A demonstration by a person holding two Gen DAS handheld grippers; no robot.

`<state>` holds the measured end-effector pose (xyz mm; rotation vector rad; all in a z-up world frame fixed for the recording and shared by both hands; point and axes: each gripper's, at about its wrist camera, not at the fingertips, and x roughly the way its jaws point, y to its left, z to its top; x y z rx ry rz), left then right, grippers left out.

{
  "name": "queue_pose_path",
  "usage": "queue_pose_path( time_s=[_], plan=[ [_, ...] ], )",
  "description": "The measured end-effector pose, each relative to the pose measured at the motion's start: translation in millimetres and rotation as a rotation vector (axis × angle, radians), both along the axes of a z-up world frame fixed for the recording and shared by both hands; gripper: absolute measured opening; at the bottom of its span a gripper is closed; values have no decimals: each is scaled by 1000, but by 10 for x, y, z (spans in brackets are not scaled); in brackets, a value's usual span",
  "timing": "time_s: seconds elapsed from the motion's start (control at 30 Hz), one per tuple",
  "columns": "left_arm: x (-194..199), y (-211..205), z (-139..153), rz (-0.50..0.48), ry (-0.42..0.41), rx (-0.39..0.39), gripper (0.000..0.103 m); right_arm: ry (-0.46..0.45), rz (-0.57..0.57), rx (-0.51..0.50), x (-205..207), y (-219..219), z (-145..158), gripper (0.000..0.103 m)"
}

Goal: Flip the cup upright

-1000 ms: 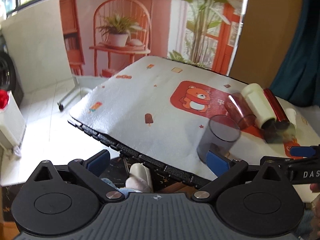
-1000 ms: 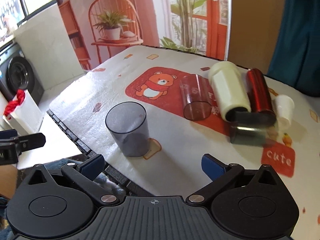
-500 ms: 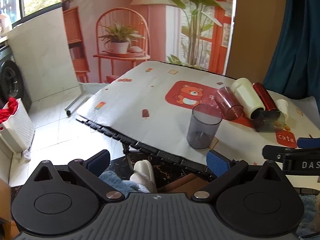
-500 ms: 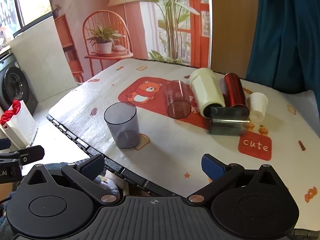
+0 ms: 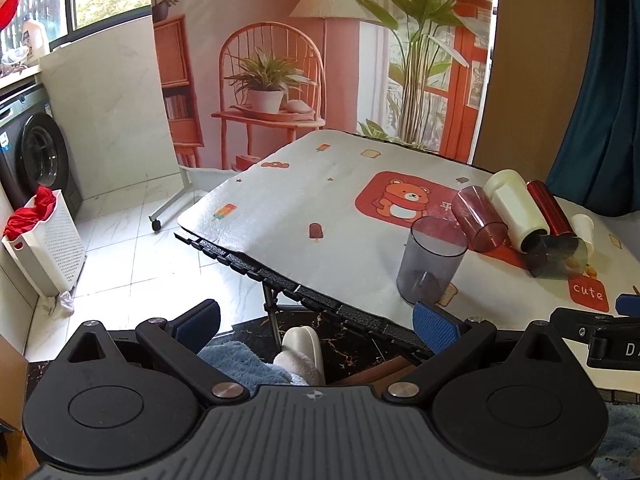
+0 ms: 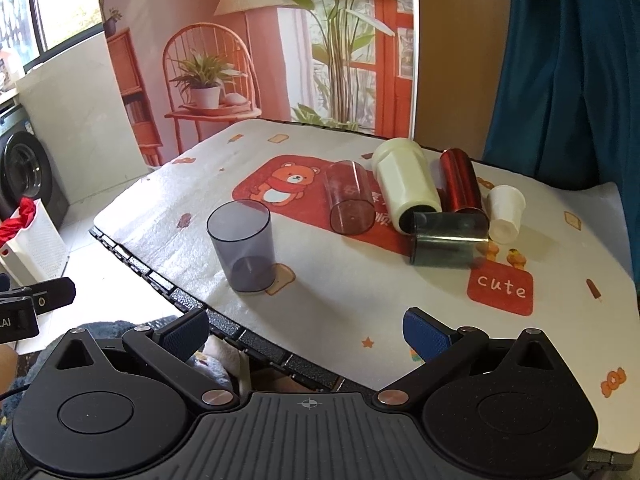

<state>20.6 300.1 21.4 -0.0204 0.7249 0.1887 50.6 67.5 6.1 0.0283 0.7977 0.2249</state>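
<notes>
A smoky grey see-through cup stands upright, mouth up, near the table's front left edge; it also shows in the left wrist view. Behind it lie several cups on their sides: a red-tinted clear cup, a cream cup, a shiny red cup and a dark clear cup. A small white cup stands mouth down. My left gripper is open and empty, off the table's front left. My right gripper is open and empty at the front edge.
The table has a white cloth with a bear print and a "cute" patch. A white laundry basket and a washing machine stand on the floor at left. A blue curtain hangs at right.
Both grippers have pulled back and up from the table, open throughout. The grey cup stays upright where it stood and now looks farther away.
</notes>
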Motion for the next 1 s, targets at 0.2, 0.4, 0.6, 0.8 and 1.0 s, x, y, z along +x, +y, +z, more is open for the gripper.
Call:
queue_pose_path(
  time_s=[0.2,0.4,0.6,0.8,1.0],
  plan=[
    [4,5,-7,2,3,-2,103,3,5,-11,8,34,-2,103],
    [17,19,-10,6,5,-5,103,7,5,-12,20,29,-7,103],
    [11,29,-11,8,5,-6,103,8,3,-11,19,31,-6,103],
    [13,30,-12,9,6,-6,103,8,4,-12,19,32,-5,103],
    [12,46,-24,13,7,-9,103,9,4,-12,21,32,-6,103]
  ],
)
